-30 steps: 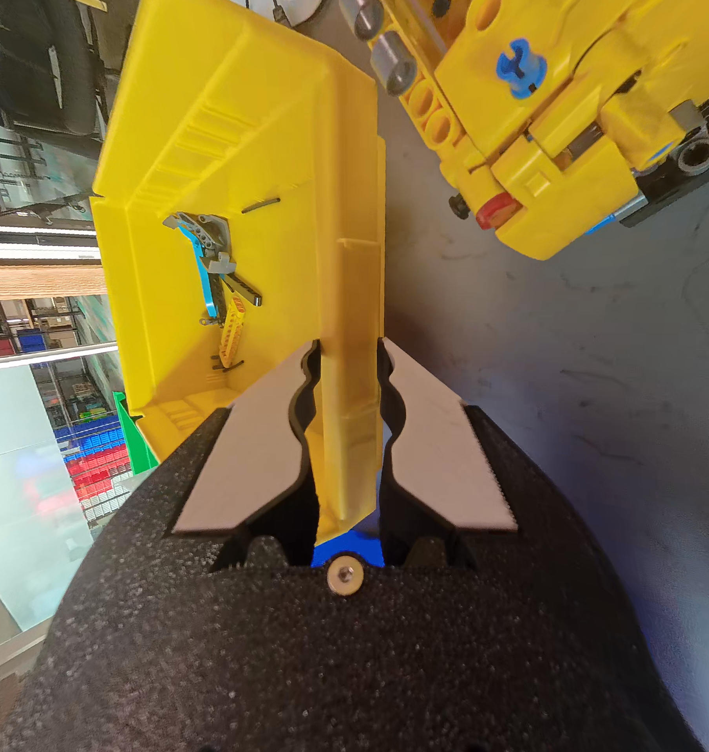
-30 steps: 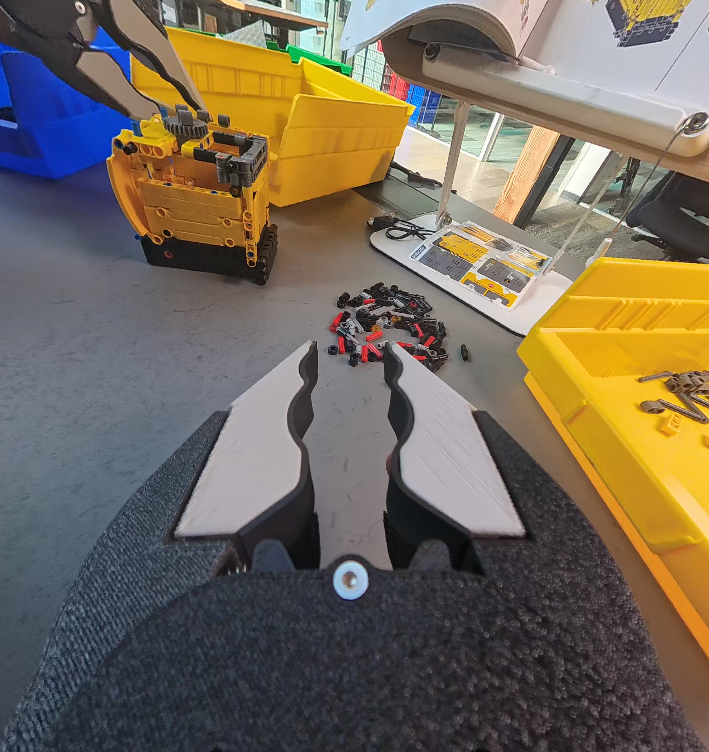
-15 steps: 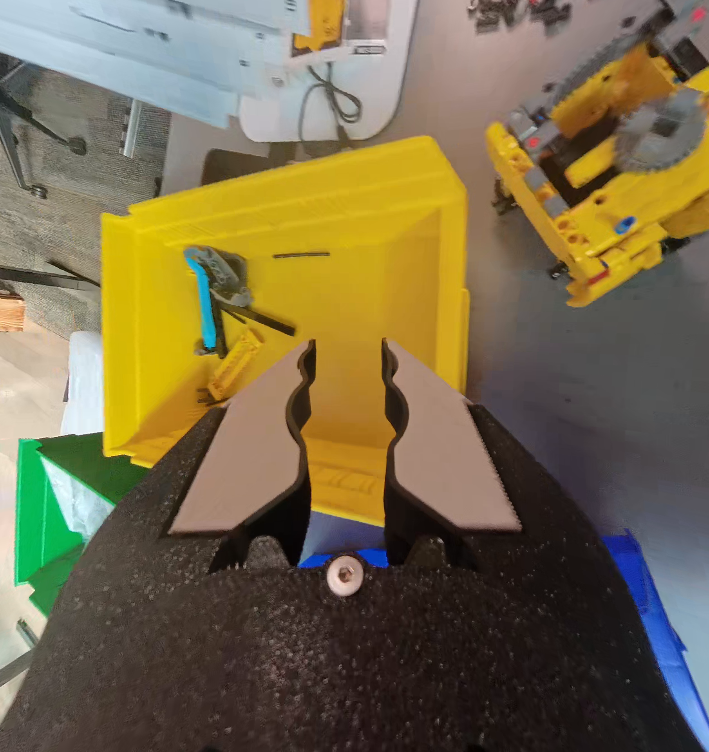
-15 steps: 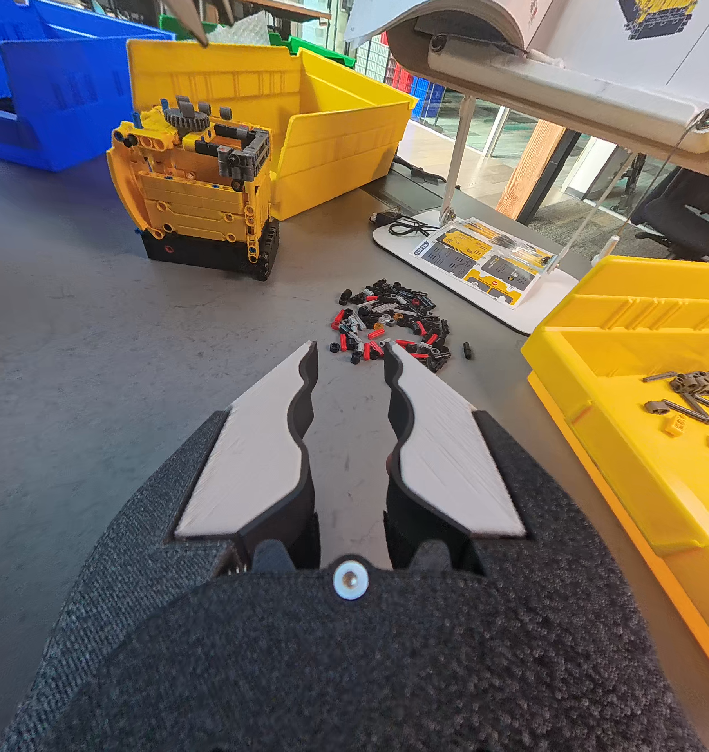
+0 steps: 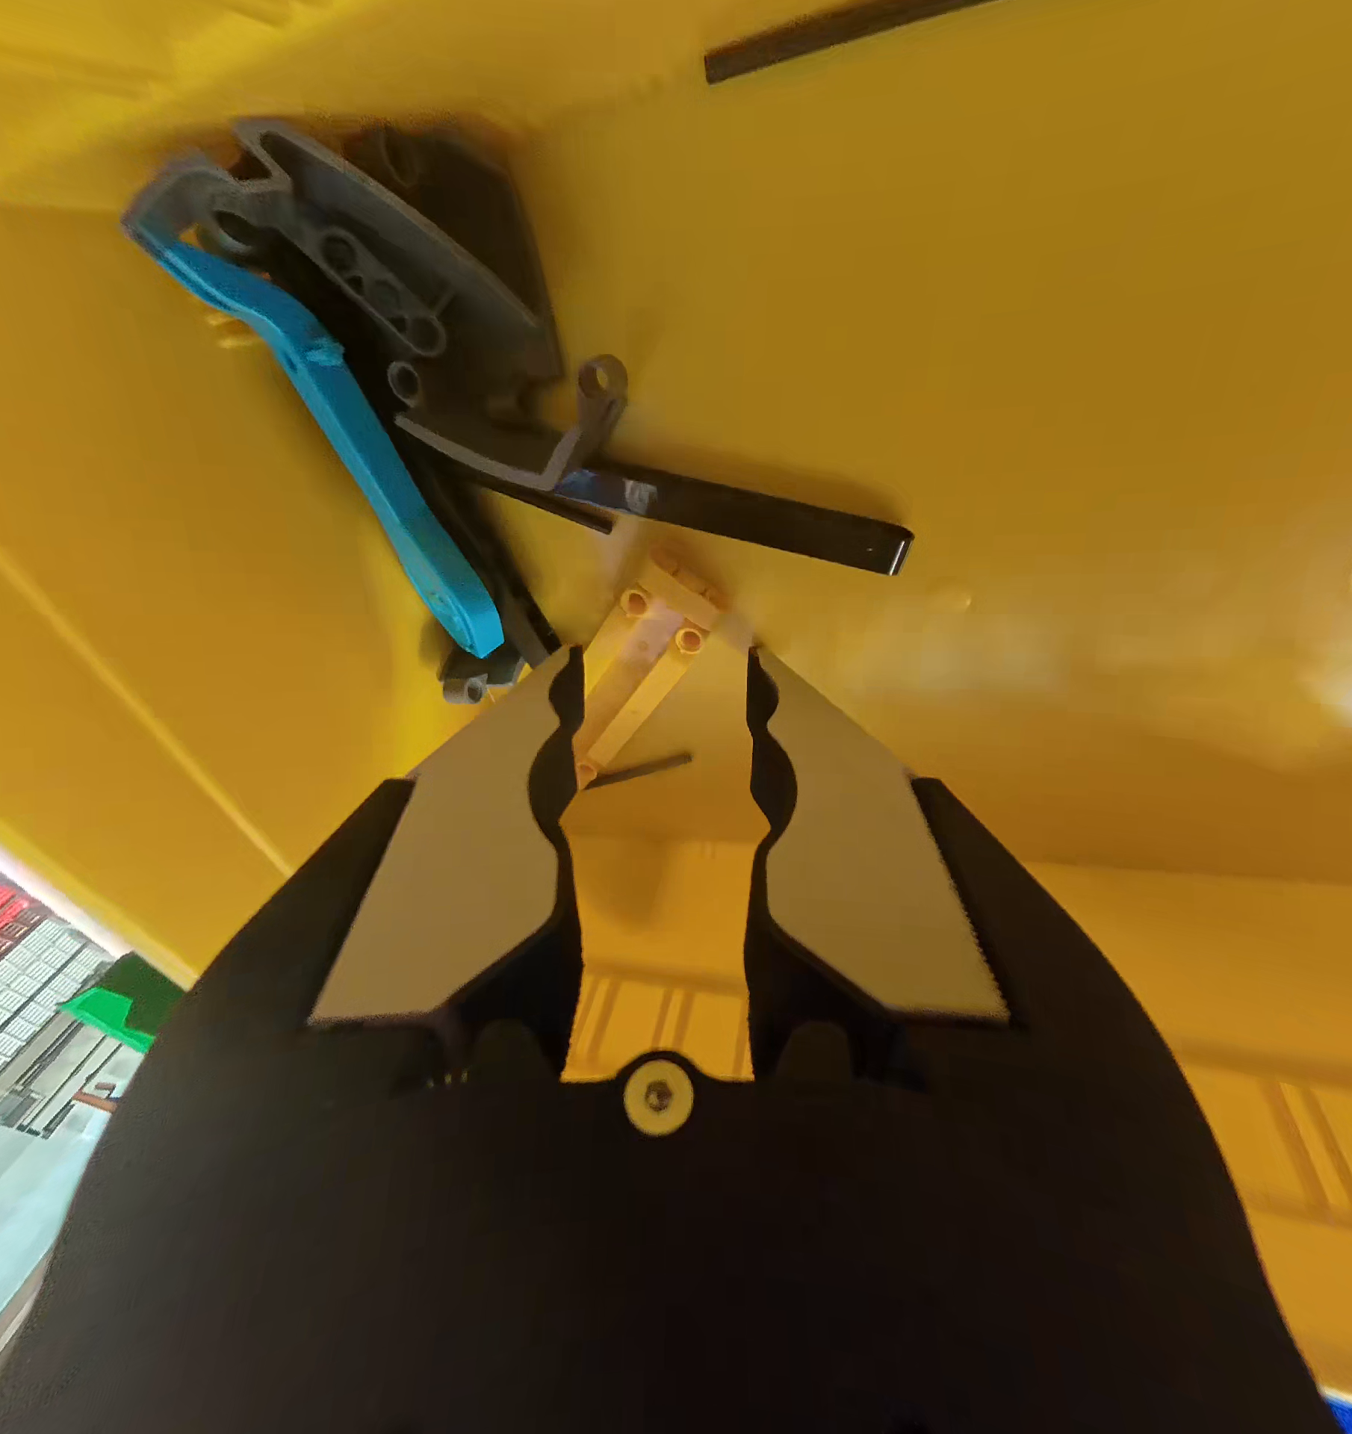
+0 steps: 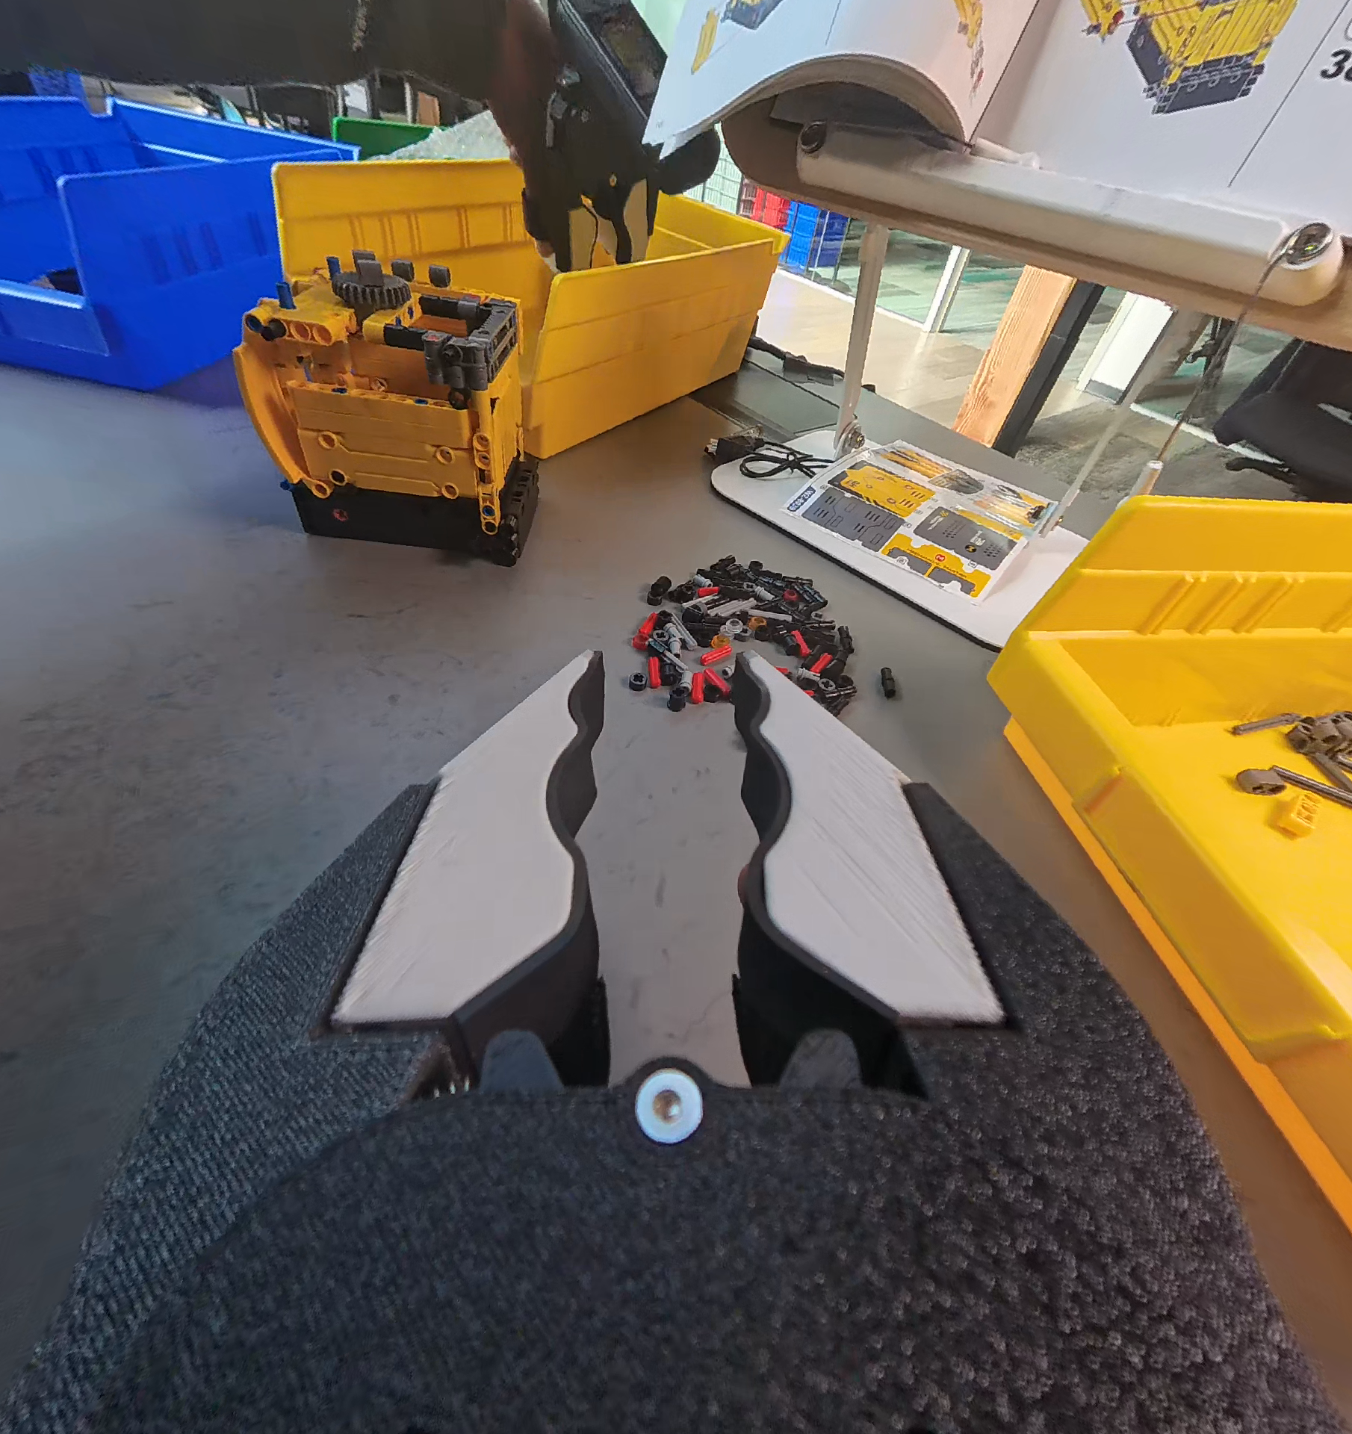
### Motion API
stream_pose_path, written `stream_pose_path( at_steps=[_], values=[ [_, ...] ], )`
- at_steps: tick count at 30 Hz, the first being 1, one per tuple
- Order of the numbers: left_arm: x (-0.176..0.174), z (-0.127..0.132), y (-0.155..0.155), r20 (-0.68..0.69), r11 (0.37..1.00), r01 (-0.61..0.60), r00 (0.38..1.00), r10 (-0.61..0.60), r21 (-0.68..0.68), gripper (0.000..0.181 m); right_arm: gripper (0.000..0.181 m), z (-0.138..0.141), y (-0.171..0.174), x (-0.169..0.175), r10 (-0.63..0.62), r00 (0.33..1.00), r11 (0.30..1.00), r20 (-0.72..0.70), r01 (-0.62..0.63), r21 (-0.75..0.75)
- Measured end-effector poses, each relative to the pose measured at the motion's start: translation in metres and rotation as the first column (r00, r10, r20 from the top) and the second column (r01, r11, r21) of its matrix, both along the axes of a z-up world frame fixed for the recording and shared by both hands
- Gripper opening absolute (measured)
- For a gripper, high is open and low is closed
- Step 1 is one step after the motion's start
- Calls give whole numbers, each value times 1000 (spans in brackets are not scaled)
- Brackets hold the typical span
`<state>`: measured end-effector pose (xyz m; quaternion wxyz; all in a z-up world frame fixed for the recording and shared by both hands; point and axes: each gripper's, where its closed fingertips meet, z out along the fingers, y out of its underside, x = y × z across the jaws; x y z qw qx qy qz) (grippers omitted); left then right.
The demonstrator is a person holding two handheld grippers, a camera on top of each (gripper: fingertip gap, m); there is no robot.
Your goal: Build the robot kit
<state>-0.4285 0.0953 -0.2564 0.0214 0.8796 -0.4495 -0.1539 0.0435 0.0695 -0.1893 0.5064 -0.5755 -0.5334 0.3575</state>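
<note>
Inside the yellow bin, a pale yellow beam lies between the left gripper's spread jaws.

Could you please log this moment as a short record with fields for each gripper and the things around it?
left gripper: open, inside the far yellow bin, tips astride a pale yellow beam, not closed on it
beside it: blue beam, grey panel, black axle
right gripper: open, empty, above the grey table
ahead of it: heap of small pins
further off: yellow brick model, blue bin, near yellow bin
</note>
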Motion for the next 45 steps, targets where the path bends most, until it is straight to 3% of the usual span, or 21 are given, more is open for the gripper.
stream_pose_path(
  at_steps=[2, 3, 6, 7, 11, 16, 20, 22, 25, 28, 30, 34, 36, 38, 40, 41, 45],
  values=[
    [0, -4, 1, 16, 999, -16, 1000, 17, -36, 38, 33, 0, 0, 0, 4, 1000, 1000, 0, -4, -5],
    [0, -5, 2, 20, 999, -22, 1000, 23, -43, 25, 33, -1, 0, -1, 5, 1000, 1000, 2, -5, -5],
    [-2, -4, 4, -3, 1000, -8, 1000, 8, -26, 17, 33, -1, -1, -1, 8, 1000, 1000, 7, -8, 6],
    [0, -3, 2, 8, 1000, -15, 1000, 15, -24, 6, 33, -1, -2, -1, 8, 1000, 1000, 7, -8, 8],
    [8, 8, -11, 40, 999, -24, 999, 23, 25, 6, 33, -1, -2, -1, 4, 1000, 1000, 6, -4, 16],
    [24, 46, -29, 160, 986, -103, 984, 81, 133, 5, 33, 0, -8, -3, 17, 1000, 1000, 8, -17, 15],
    [62, 110, -27, 418, 915, -230, 905, 76, 331, 5, 33, 3, -10, -4, 17, 1000, 1000, 0, -17, 24],
    [103, 160, -25, 604, 833, -322, 797, -17, 449, 5, 34, 9, -11, -3, 9, 1000, 1000, -22, -8, 29],
    [181, 233, -42, 789, 714, -450, 567, -236, 537, 5, 36, 20, -16, -6, 13, 998, 999, -66, -11, 32],
    [257, 271, -74, 885, 659, -593, 266, -383, 463, 5, 43, 42, -33, -16, 49, 987, 999, -151, -50, -1],
    [299, 272, -90, 902, 644, -676, 71, -426, 358, 5, 50, 61, -49, -25, 78, 978, 997, -194, -72, 35],
    [364, 241, -104, 851, 677, -735, -344, -396, 19, 5, 61, 96, -75, -39, 70, 966, 977, -249, -15, 215],
    [387, 223, -106, 796, 698, -707, -487, -361, -116, 5, 61, 103, -80, -41, 30, 970, 937, -243, 57, 346],
    [405, 206, -105, 783, 699, -695, -525, -334, -167, 5, 47, 108, -81, -38, -8, 968, 876, -250, 127, 466],
    [415, 195, -106, 783, 707, -679, -543, -302, -198, 5, 7, 111, -81, -31, -20, 966, 805, -259, 169, 569],
    [417, 194, -109, 775, 720, -659, -565, -283, -217, 5, 7, 110, -82, -29, -13, 968, 789, -250, 163, 592],
    [424, 191, -122, 828, 767, -628, -495, -264, -131, 5, 7, 107, -88, -24, 134, 966, 898, -221, -24, 438]
  ],
)
